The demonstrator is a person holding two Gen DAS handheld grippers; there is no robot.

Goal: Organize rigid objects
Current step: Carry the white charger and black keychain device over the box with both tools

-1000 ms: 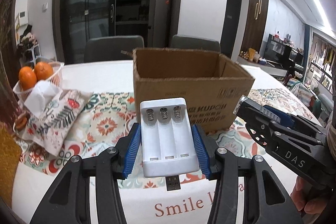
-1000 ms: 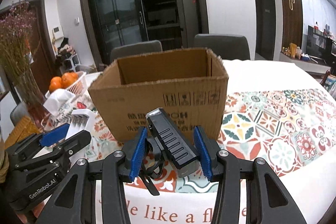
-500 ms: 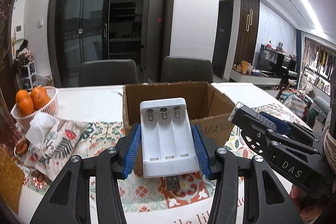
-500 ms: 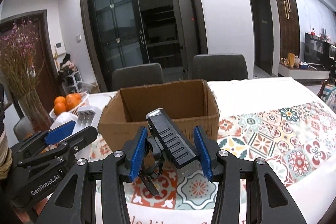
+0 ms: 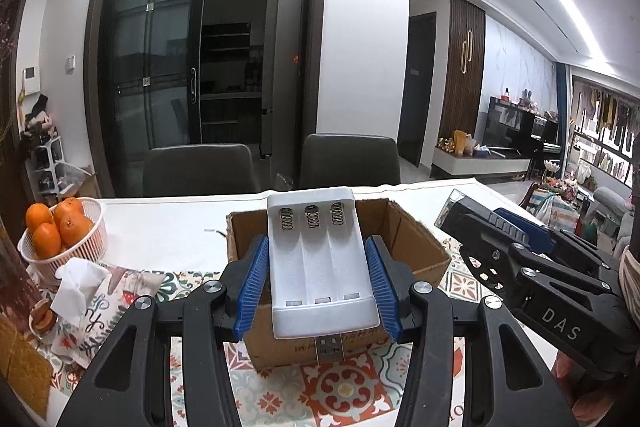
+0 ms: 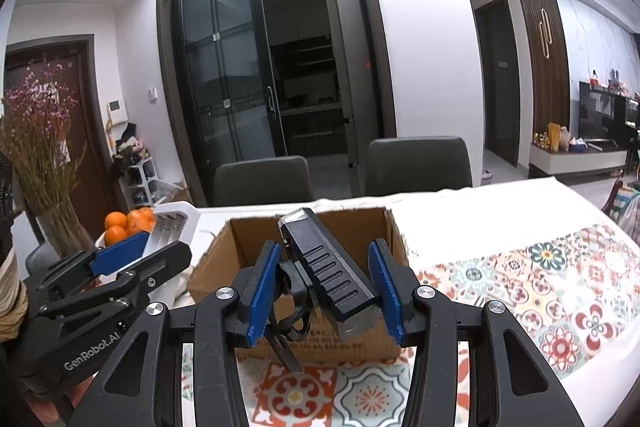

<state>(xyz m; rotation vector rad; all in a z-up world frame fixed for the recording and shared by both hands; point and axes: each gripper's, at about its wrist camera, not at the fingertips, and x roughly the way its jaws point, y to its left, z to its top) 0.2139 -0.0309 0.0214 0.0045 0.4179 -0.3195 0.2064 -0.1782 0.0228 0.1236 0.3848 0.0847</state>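
Observation:
My left gripper (image 5: 318,283) is shut on a white three-slot battery charger (image 5: 320,263) with a USB plug at its near end. It hangs in front of and a little above the near rim of an open cardboard box (image 5: 408,243). My right gripper (image 6: 322,287) is shut on a black ribbed clip-like device (image 6: 328,267) with a dangling black strap, held just before the same cardboard box (image 6: 224,259). Each gripper shows at the edge of the other's view: the right gripper (image 5: 500,231) and the left gripper (image 6: 132,259).
A white basket of oranges (image 5: 60,231) and a floral tissue pouch (image 5: 104,291) sit at the left on the patterned tablecloth (image 6: 540,283). Two dark chairs (image 5: 200,171) stand behind the table. A vase of dried flowers (image 6: 36,163) is at the far left.
Both grippers have risen with their objects still gripped. The box now sits lower in both views and its open inside shows behind the charger and the black device.

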